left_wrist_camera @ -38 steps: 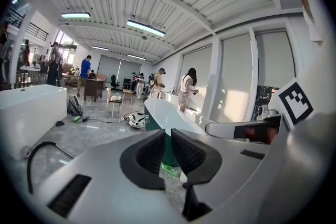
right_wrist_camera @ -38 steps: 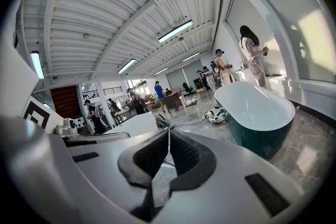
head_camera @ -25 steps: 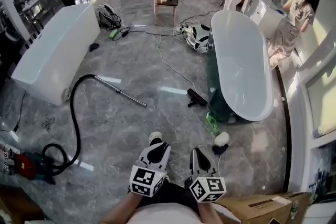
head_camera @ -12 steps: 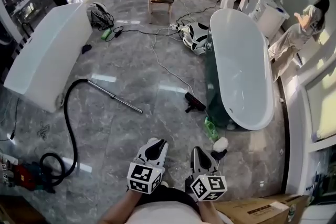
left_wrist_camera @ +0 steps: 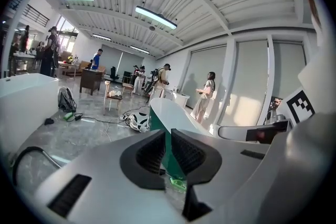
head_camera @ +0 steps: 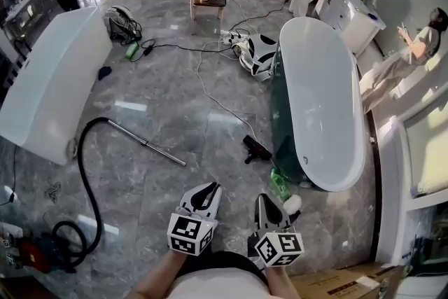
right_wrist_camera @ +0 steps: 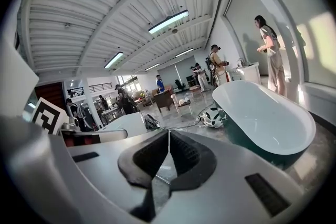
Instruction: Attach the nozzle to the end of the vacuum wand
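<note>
The metal vacuum wand (head_camera: 147,145) lies on the grey marble floor, its bare end toward the middle of the room. A black hose (head_camera: 79,171) curls from it to the red vacuum body (head_camera: 28,252) at the lower left. The black nozzle (head_camera: 256,148) lies apart from the wand, by the foot of the green-sided bathtub (head_camera: 322,101). My left gripper (head_camera: 204,194) and right gripper (head_camera: 269,209) hang side by side above the floor, short of both parts. The left jaws (left_wrist_camera: 167,152) are drawn to a thin slit, the right jaws (right_wrist_camera: 168,149) meet; neither holds anything.
A long white tub (head_camera: 49,80) stands at the left. A green bottle (head_camera: 279,183) and a white object (head_camera: 292,204) lie near the right gripper. Cables (head_camera: 210,91) cross the floor beyond. A cardboard box (head_camera: 336,283) sits at the lower right. People stand at the back and right.
The whole view has advanced across the floor: wand, nozzle and bathtub have slid nearer to me. Both grippers travelled forward together, still side by side and with jaws unchanged.
</note>
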Tool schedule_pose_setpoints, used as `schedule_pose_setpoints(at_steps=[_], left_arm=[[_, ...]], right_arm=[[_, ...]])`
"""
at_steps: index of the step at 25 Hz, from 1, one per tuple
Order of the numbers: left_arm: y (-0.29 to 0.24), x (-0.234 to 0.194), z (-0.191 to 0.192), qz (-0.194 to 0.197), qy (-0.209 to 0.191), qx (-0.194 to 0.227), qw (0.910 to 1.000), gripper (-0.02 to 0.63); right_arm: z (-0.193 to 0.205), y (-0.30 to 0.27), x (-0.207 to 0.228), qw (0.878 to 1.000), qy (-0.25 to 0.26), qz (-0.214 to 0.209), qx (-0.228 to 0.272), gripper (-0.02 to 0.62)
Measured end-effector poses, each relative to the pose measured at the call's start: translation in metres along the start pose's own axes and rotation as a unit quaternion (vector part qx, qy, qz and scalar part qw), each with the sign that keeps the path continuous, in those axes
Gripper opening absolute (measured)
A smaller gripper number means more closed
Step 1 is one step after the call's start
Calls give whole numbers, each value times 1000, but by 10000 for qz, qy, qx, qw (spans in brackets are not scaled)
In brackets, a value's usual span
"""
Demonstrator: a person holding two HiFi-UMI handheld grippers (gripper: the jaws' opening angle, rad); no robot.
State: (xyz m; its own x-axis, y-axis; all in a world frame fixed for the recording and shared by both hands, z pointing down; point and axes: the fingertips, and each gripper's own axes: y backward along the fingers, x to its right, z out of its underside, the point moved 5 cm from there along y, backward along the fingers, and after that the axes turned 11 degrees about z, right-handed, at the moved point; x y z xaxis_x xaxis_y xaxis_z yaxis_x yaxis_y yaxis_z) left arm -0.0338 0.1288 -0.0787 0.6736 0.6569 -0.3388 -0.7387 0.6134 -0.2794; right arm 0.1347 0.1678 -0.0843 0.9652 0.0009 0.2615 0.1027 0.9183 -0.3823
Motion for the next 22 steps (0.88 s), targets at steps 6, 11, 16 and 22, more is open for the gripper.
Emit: schedule_pose_setpoints(at_steps=[6,11,16,22], left_arm=[[-26,-45,-25,-11,106,68,9999,43],[-38,-73,-35,12,135,60,9999,43],[-48,-98,-39,38,92,-17,9999,43],[-50,-109,-41,42,59,22,10000,43]], right_arm=[[-23,-51,-16,9999,121,-105,-44,21],[-29,-87,-26,9998,92,-129,-88,21],[-34,-119,-38,9998,64,-191,-11,21],[-31,-127,-47,9995,60,-295,-24,21]])
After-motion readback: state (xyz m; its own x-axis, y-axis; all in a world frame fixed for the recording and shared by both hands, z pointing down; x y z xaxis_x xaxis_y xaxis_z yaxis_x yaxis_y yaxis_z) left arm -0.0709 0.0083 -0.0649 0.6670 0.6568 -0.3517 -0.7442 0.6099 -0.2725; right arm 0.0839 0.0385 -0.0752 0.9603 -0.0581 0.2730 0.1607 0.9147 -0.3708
